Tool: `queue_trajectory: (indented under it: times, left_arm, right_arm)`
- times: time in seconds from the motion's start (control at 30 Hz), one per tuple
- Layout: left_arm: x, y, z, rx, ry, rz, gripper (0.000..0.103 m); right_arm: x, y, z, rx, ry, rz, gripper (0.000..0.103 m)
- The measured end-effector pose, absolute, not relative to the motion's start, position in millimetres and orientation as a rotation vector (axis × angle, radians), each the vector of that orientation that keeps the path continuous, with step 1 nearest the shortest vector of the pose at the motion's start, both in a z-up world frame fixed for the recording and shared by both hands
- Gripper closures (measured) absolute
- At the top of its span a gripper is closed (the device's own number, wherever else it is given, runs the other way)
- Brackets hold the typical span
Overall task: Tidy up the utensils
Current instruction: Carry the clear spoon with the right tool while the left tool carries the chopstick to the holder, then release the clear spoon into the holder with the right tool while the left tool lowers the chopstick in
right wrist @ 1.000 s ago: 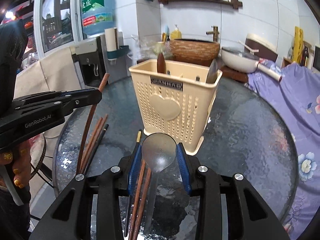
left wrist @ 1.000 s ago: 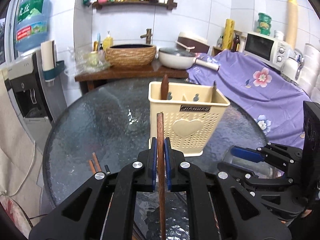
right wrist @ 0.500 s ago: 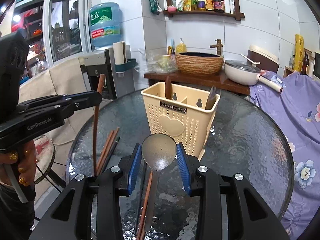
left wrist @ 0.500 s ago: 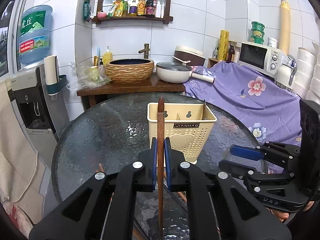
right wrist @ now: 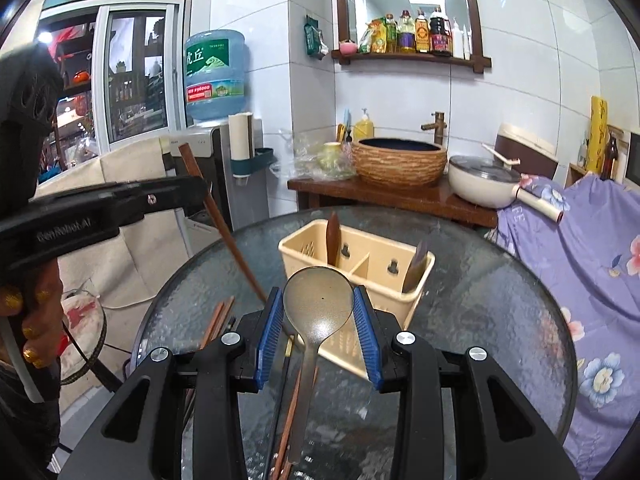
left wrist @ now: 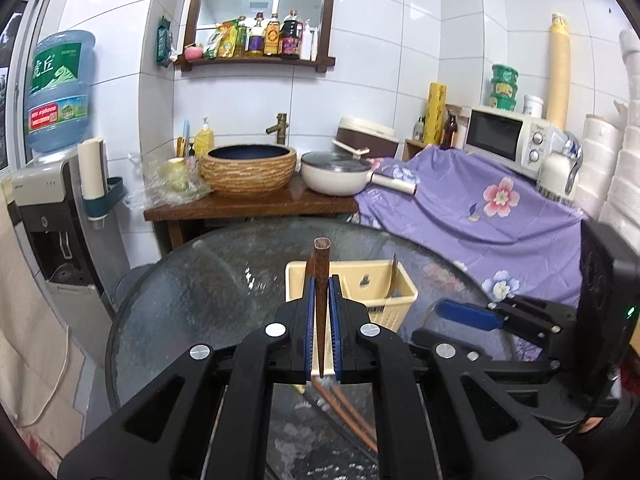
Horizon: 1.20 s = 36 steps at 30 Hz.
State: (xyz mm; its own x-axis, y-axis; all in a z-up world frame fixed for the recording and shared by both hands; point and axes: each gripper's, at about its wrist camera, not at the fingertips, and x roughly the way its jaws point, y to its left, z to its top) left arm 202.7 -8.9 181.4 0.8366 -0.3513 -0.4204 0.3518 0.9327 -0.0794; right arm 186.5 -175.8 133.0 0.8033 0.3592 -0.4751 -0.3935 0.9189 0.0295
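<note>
My left gripper [left wrist: 321, 300] is shut on a brown wooden chopstick [left wrist: 321, 280], held upright above the near side of the cream utensil holder [left wrist: 400, 290]. From the right wrist view the same chopstick [right wrist: 224, 224] slants down from the left gripper [right wrist: 188, 196]. My right gripper [right wrist: 318, 316] is shut on a metal spoon [right wrist: 318, 300], bowl up, in front of the cream holder [right wrist: 360, 260]. The holder has a dark wooden utensil [right wrist: 333, 236] in its left compartment and another [right wrist: 416, 268] at the right. Loose chopsticks [right wrist: 216, 324] lie on the glass table [right wrist: 500, 300].
More loose chopsticks [left wrist: 348, 416] lie on the round glass table [left wrist: 180, 300] under my left gripper. Behind the table stand a wooden counter with a woven basin [left wrist: 248, 168] and a pan [left wrist: 336, 172], a water dispenser [left wrist: 44, 208] at left, and a purple floral cloth [left wrist: 480, 216] at right.
Both grippers have risen, so the holder now appears lower and I look down into it. The left gripper's chopstick has moved over the holder's near edge. Both grips are unchanged.
</note>
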Motion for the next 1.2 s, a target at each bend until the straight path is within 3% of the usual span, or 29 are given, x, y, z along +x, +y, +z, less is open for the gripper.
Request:
queue_trajectory:
  times: [0.37, 0.63, 1.2]
  left_arm:
    - [240.9, -20.1, 269.7, -0.009, 0.386, -0.425, 0.096]
    - [272.4, -32.5, 301.9, -0.006, 0.342, -0.379, 0.096]
    - [312.0, -42.8, 225.1, -0.009, 0.462, -0.328, 0.096]
  right_arm:
    - [222.6, -179.8, 191.0, -0.030, 0.429, 0.399, 0.068]
    - [258.0, -183.9, 221.4, -0.018, 0.346, 0.336, 0.068]
    - [286.1, -174.7, 142.8, -0.088, 0.376, 0.263, 0.068]
